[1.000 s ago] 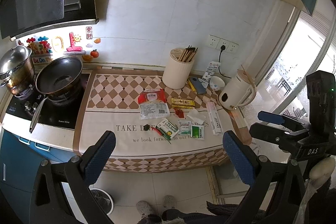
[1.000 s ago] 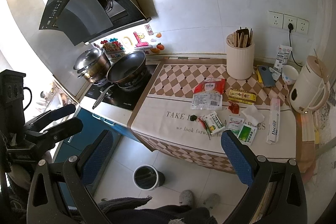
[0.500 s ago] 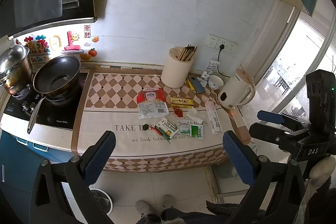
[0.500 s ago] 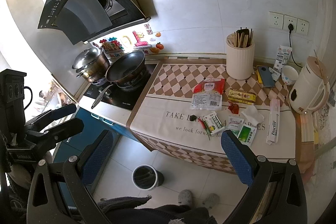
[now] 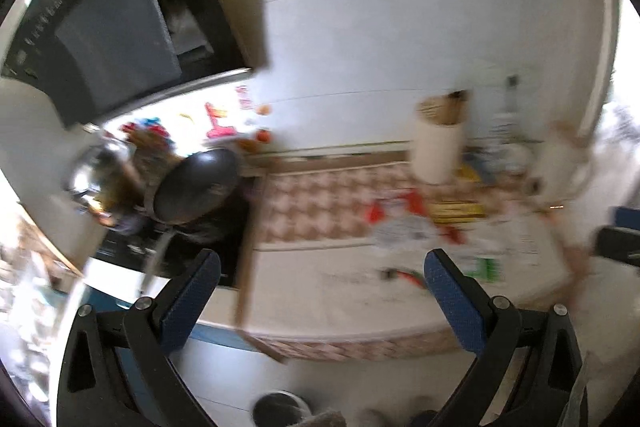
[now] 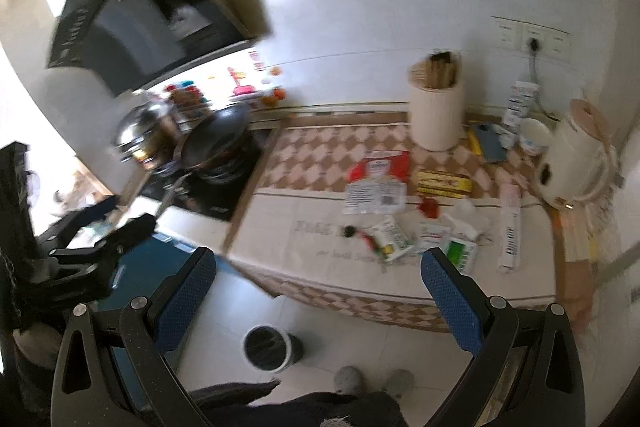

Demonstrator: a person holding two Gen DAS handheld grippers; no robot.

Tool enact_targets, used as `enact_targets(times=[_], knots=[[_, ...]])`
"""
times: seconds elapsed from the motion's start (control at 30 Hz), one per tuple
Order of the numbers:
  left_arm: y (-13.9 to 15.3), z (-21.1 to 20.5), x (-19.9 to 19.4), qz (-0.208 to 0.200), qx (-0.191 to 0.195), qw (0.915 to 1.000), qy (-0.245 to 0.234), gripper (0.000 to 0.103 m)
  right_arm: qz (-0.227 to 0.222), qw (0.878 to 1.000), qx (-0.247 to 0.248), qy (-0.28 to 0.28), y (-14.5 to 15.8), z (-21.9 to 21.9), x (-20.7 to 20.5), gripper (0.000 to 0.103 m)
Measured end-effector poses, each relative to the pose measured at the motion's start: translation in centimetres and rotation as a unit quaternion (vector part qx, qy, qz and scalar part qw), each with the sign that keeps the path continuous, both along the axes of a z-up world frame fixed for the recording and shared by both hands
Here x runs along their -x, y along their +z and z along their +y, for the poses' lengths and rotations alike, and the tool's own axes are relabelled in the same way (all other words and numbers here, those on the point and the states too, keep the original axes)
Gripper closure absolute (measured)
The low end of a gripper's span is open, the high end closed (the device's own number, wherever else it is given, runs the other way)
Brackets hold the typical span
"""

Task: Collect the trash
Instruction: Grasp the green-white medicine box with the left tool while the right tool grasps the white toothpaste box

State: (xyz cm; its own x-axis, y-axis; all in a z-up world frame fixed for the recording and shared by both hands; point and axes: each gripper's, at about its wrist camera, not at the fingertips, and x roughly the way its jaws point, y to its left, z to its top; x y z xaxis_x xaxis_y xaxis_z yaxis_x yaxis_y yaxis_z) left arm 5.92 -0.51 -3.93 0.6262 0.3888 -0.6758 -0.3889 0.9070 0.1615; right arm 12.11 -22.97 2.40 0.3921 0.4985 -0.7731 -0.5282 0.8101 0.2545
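Note:
Several wrappers and sachets lie on the counter mat: a red-and-white snack bag (image 6: 378,181), a yellow wrapper (image 6: 442,182), a green-and-white sachet (image 6: 460,254), a crumpled tissue (image 6: 468,221) and a long white box (image 6: 510,227). A small bin (image 6: 268,347) stands on the floor below the counter; it also shows in the left wrist view (image 5: 280,409). My right gripper (image 6: 318,291) is open and empty, well short of the counter. My left gripper (image 5: 320,293) is open and empty too; its view is blurred. The snack bag (image 5: 396,223) shows there.
A chopstick holder (image 6: 436,115), a white kettle (image 6: 572,163), a phone (image 6: 490,143) and a small cup (image 6: 534,141) stand at the back right. A wok (image 6: 218,137) and a lidded pot (image 6: 140,131) sit on the hob under the hood. My slippers (image 6: 372,383) are on the floor.
Both views have swung left and moved closer to the counter, with motion blur, strongest in the left wrist view. Both grippers stay open and empty.

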Motion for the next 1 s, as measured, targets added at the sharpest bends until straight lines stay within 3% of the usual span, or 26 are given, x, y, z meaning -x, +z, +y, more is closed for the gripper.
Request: enact_targets(times=[0.13, 0.23, 0.33, 0.4, 0.47, 0.6, 0.7, 0.77, 0.83, 0.87, 1.0], knots=[[-4.3, 0.3, -3.8, 0.034, 0.018, 0.9988, 0.029, 0.0, 0.008, 0.998, 0.03, -0.047, -3.6, -1.2, -2.5, 0.0], [-8.2, -0.1, -7.1, 0.067, 0.029, 0.9961, 0.049, 0.0, 0.045, 0.995, 0.046, -0.071, -7.1, -2.6, -5.3, 0.0], [-12.5, 0.4, -10.8, 0.108, 0.063, 0.9895, 0.073, 0.0, 0.077, 0.99, 0.057, -0.104, -11.2, -4.9, -9.3, 0.0], [-15.4, 0.7, -12.9, 0.145, 0.098, 0.9806, 0.088, 0.0, 0.093, 0.986, 0.071, -0.121, -13.7, -6.3, -12.0, 0.0], [-18.8, 0.9, -14.9, 0.183, 0.159, 0.965, 0.101, 0.0, 0.113, 0.98, 0.088, -0.135, -16.4, -7.5, -14.8, 0.0], [-25.2, 0.3, -17.9, 0.244, 0.274, 0.9201, 0.139, 0.0, 0.163, 0.968, 0.115, -0.152, -21.1, -10.3, -19.9, 0.0], [-28.8, -1.0, -19.8, 0.265, 0.336, 0.8883, 0.167, 0.001, 0.195, 0.957, 0.135, -0.168, -25.1, -13.1, -23.9, 0.0], [-30.5, -2.0, -21.4, 0.269, 0.361, 0.8762, 0.171, 0.003, 0.213, 0.949, 0.147, -0.181, -27.4, -14.6, -25.8, 0.0], [-31.9, -2.7, -22.7, 0.275, 0.382, 0.8653, 0.173, 0.017, 0.228, 0.943, 0.156, -0.186, -29.8, -15.7, -27.7, 0.0], [-32.6, -3.0, -23.4, 0.277, 0.39, 0.8608, 0.174, 0.019, 0.231, 0.94, 0.166, -0.187, -30.8, -15.9, -28.4, 0.0], [-34.2, -3.9, -25.0, 0.28, 0.4, 0.8527, 0.184, 0.02, 0.237, 0.935, 0.193, -0.18, -34.3, -16.0, -30.6, 0.0]])
